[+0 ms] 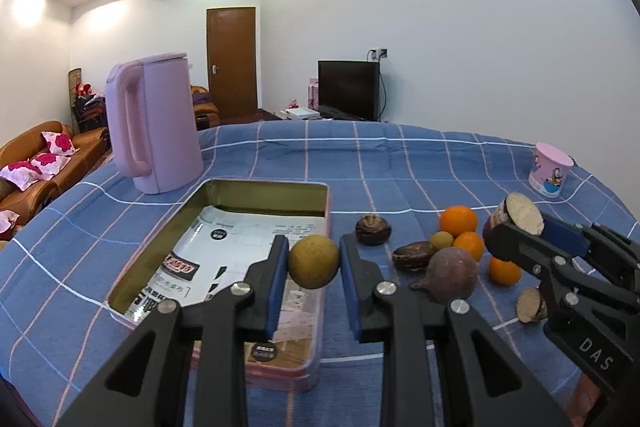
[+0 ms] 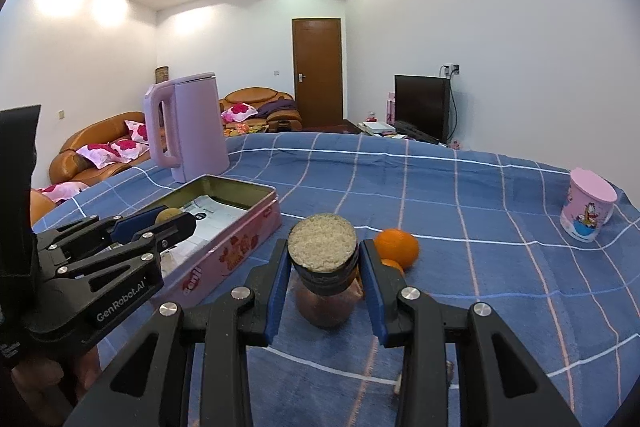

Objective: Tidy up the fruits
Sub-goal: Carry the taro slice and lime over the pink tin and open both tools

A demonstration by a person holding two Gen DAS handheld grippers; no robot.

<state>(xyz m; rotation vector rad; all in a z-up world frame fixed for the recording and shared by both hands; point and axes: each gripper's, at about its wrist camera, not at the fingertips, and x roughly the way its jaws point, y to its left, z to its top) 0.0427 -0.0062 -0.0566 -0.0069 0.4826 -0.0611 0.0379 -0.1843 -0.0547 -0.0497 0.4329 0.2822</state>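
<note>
Blue checked tabletop (image 1: 400, 155) carries a pink tin (image 1: 316, 347). Left gripper (image 1: 314, 259), marked "GenRobot.AI", pinches a round tan fruit (image 1: 314, 261) above it; right gripper (image 2: 324, 259), marked "DAS", clamps a cut fruit (image 2: 322, 241), pale face upward.

Your left gripper (image 1: 314, 263) holds a round fruit (image 1: 314, 261) above the near right part of the open tin (image 1: 264, 187); the tin lies on the table (image 1: 400, 163), with the kettle (image 1: 154, 123) standing just behind its far left corner; right of the tin a cluster of fruits (image 1: 448, 251) rests on the cloth, oranges (image 1: 458, 220) at its far right side; your right gripper (image 2: 324, 267) holds a cut fruit (image 2: 322, 247) over that cluster, right of your left gripper; the cup (image 1: 550, 169) stands well apart at the table's far right.
</note>
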